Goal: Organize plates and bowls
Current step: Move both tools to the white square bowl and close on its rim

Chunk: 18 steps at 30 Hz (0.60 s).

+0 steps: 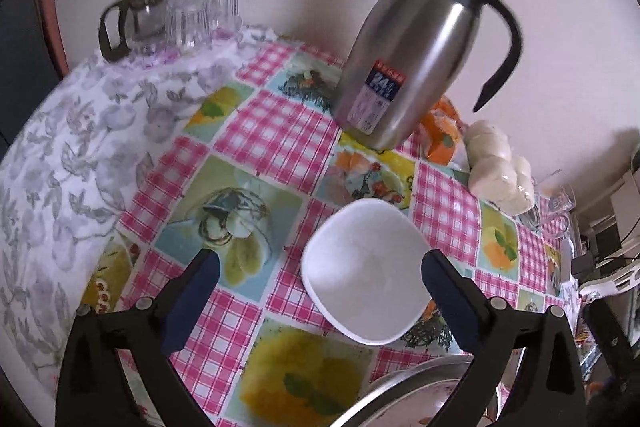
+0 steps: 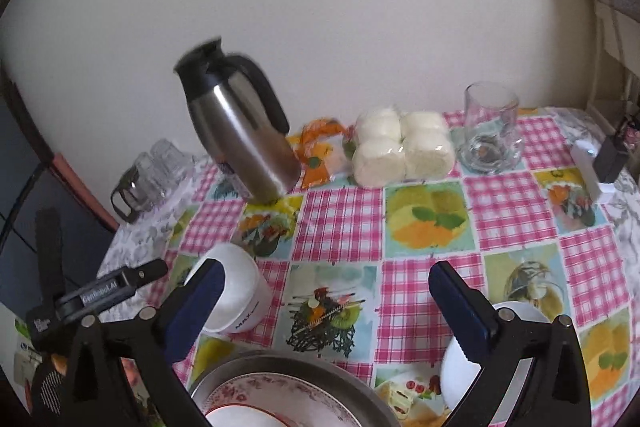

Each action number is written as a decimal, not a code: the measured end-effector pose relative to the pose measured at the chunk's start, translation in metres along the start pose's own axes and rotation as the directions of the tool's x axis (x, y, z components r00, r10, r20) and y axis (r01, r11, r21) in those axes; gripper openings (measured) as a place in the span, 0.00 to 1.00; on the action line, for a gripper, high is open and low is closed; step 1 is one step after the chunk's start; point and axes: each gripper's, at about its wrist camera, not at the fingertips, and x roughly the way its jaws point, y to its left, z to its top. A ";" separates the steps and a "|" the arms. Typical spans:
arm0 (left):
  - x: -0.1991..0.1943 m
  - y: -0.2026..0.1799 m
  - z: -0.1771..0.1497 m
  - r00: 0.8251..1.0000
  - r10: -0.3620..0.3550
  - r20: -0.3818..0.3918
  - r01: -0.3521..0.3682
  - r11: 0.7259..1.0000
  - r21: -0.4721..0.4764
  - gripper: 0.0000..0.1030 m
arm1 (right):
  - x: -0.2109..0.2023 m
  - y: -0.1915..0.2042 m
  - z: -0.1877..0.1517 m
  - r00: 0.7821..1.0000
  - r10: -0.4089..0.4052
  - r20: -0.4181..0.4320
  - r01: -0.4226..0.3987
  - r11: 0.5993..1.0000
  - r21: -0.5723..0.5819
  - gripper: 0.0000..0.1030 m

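- A table against a pale wall is seen, covered by a pink-checked fruit-print tablecloth (image 2: 340, 211), with a grey floral cloth (image 1: 72, 155) laid over its left end.
- The left gripper (image 1: 320, 291) is held wide open above the table; nothing is gripped.
- A white square bowl (image 1: 364, 267) is framed between its fingers, resting on the cloth near the front edge, with no contact that can be made out.
- The right gripper (image 2: 326, 303) is likewise spread open and empty.
- A second white bowl (image 2: 516, 311) is partly hidden behind the right finger, toward the front right.
- At the front edge, a metal basin (image 2: 288, 363) holding a floral plate (image 2: 256, 391) is seen.
- A steel thermos jug (image 2: 240, 131) stands at the back edge; wrapped white buns (image 2: 400, 147) and a glass mug (image 2: 490, 131) are lined up beside it.
- Small glasses and a glass pot (image 1: 132, 19) are clustered at the back left corner.
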 end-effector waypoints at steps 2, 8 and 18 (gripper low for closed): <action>0.007 0.002 0.003 1.000 0.006 -0.023 -0.006 1.000 -0.006 0.98 | 0.012 0.005 0.001 0.999 0.004 -0.037 -0.004 1.000 -0.001 1.00; 0.031 0.002 0.009 0.994 0.041 -0.100 -0.041 0.999 0.006 0.98 | 0.034 0.031 0.000 0.992 0.007 -0.128 -0.005 1.000 0.020 1.00; 0.044 0.020 0.016 0.990 0.072 -0.125 -0.071 0.997 0.008 0.93 | 0.076 0.081 -0.022 0.972 -0.084 -0.219 0.095 0.995 0.041 0.94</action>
